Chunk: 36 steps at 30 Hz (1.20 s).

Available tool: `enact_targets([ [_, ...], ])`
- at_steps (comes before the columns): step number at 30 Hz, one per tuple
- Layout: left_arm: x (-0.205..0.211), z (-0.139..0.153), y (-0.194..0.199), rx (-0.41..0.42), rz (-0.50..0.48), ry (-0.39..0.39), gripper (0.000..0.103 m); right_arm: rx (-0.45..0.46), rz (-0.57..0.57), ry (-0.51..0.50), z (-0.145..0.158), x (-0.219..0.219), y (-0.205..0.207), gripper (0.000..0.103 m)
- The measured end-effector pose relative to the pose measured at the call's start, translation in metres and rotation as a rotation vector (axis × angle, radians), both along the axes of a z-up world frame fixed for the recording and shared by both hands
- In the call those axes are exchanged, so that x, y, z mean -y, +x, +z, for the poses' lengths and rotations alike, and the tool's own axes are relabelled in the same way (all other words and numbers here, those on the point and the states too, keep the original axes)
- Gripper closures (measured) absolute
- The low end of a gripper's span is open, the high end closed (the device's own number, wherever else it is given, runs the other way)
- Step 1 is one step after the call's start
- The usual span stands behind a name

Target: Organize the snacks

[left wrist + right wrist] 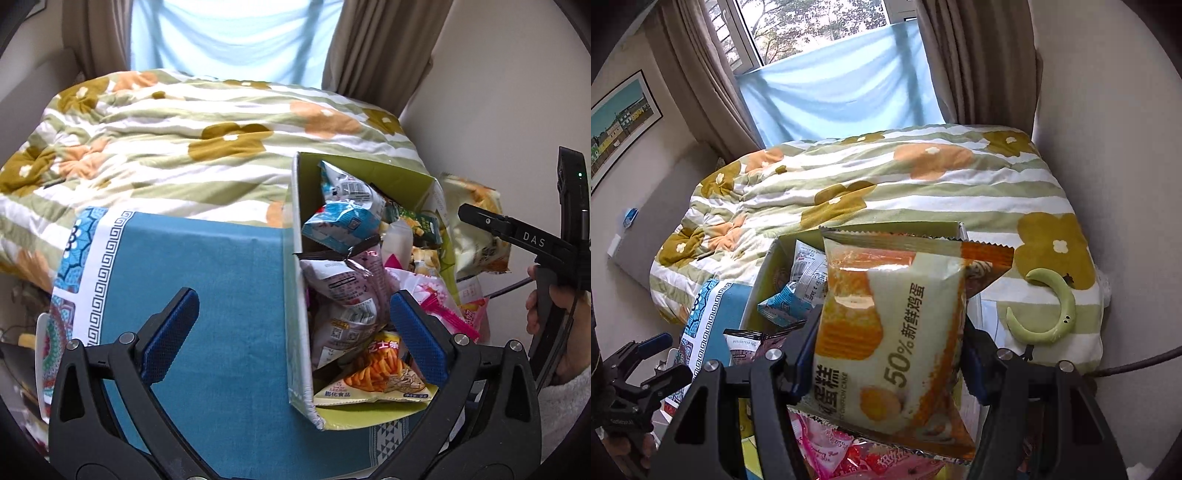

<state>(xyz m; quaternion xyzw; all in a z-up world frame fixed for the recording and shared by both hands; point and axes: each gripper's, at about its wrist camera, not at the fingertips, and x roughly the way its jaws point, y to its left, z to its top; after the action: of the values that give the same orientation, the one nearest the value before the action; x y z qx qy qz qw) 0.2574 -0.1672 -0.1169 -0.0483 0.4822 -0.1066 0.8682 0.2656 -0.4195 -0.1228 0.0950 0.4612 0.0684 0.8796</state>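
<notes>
A green cardboard box full of snack packets stands on a blue cloth; it also shows in the right wrist view. My left gripper is open, its fingers straddling the box's left wall, with a purple packet and an orange crisps packet between them. My right gripper is shut on a cream and orange chiffon cake packet, held above the box. In the left wrist view the right gripper holds that packet to the right of the box.
A bed with a floral green-striped quilt lies behind the box. A green crescent toy rests on the quilt at right. Pink packets lie under the cake packet. Curtains and a window stand behind; a white wall is at right.
</notes>
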Motion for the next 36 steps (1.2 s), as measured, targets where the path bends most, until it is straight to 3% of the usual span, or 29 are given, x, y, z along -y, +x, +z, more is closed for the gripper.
enact_targets([
  [1, -0.004, -0.001, -0.003, -0.002, 0.011, 0.005, 0.001, -0.009, 0.006, 0.009, -0.005, -0.001, 0.004, 0.040],
  [2, -0.007, -0.003, -0.006, -0.003, 0.021, 0.016, 0.001, -0.017, 0.010, 0.017, -0.009, -0.002, 0.008, 0.031],
  [3, -0.011, -0.005, -0.010, -0.004, 0.030, 0.029, 0.001, -0.025, 0.005, 0.017, -0.012, -0.002, 0.009, 0.015],
  [5, -0.017, -0.008, -0.018, -0.004, 0.045, 0.049, 0.001, -0.006, -0.030, 0.017, -0.011, -0.002, 0.003, 0.006],
  [13, -0.041, 0.003, -0.047, 0.045, 0.052, 0.048, 0.001, 0.055, -0.049, -0.022, 0.010, -0.020, -0.044, 0.004],
  [26, -0.095, 0.092, -0.129, 0.312, 0.039, 0.138, 0.001, 0.251, -0.120, -0.118, 0.088, -0.089, -0.156, 0.004],
  [36, -0.136, 0.120, -0.212, 0.445, 0.022, 0.126, 0.001, 0.287, -0.172, -0.185, 0.099, -0.150, -0.245, 0.004],
])
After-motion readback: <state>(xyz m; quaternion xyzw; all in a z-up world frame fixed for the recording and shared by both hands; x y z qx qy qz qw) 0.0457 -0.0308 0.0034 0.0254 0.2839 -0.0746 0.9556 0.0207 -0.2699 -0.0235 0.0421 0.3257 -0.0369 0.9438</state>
